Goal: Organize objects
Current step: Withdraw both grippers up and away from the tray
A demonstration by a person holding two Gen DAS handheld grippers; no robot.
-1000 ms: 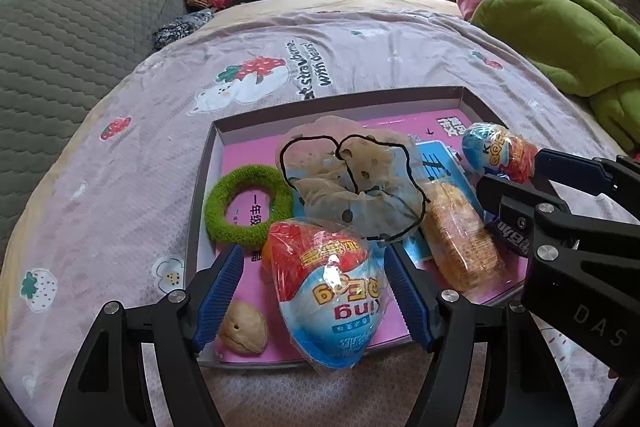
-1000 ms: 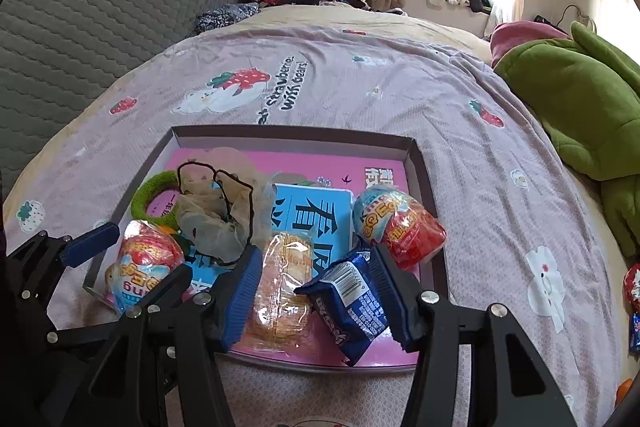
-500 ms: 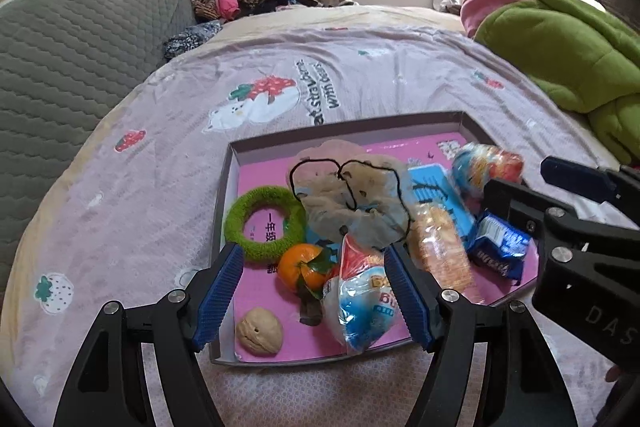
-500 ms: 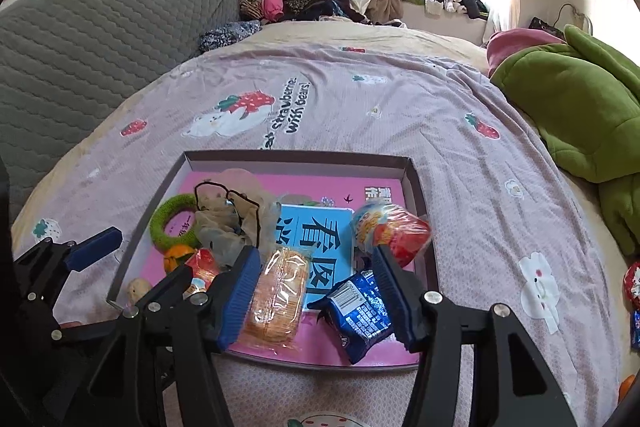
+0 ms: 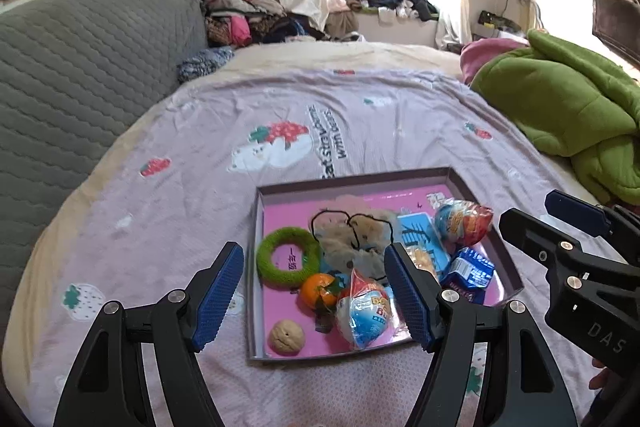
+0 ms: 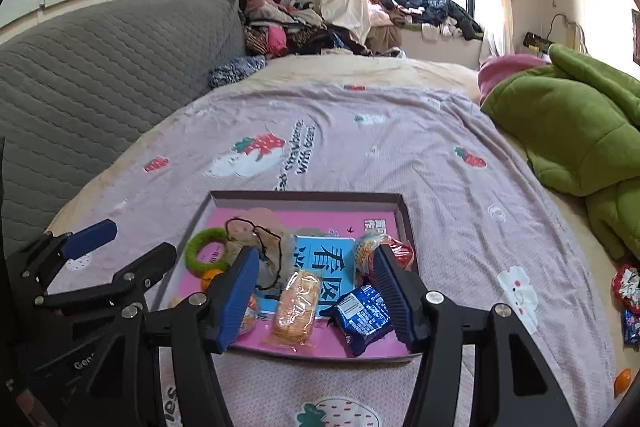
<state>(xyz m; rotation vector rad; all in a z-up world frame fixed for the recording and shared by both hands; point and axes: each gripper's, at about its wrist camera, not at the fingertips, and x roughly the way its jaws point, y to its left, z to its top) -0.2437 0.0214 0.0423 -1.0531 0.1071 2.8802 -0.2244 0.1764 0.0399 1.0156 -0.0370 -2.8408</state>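
Note:
A dark-rimmed tray [image 5: 256, 267] with a pink floor lies on the bedspread. It holds a green ring [image 5: 286, 263], an orange [image 5: 318, 289], a walnut [image 5: 286, 337], a beige cloth piece [image 5: 356, 239], two blue-and-red egg candies [image 5: 366, 315] [image 5: 462, 223], a cracker packet [image 6: 296, 303], a blue snack packet [image 6: 362, 315] and a blue booklet [image 6: 324, 259]. My left gripper [image 5: 311, 249] hangs open above the tray's near left part. Above the near right part my right gripper [image 6: 315, 251] is open too. Nothing sits between either pair of pads.
A green duvet [image 5: 560, 115] is heaped on the right side of the bed. The grey quilted headboard [image 5: 80, 67] runs along the left. Loose snack packets [image 6: 628, 287] and a small orange thing [image 6: 622, 381] lie at the bed's right edge. Clothes are piled below the window.
Both grippers rose and drew back from the tray. The egg candy left the left jaws and the blue packet left the right jaws; both now lie in the tray.

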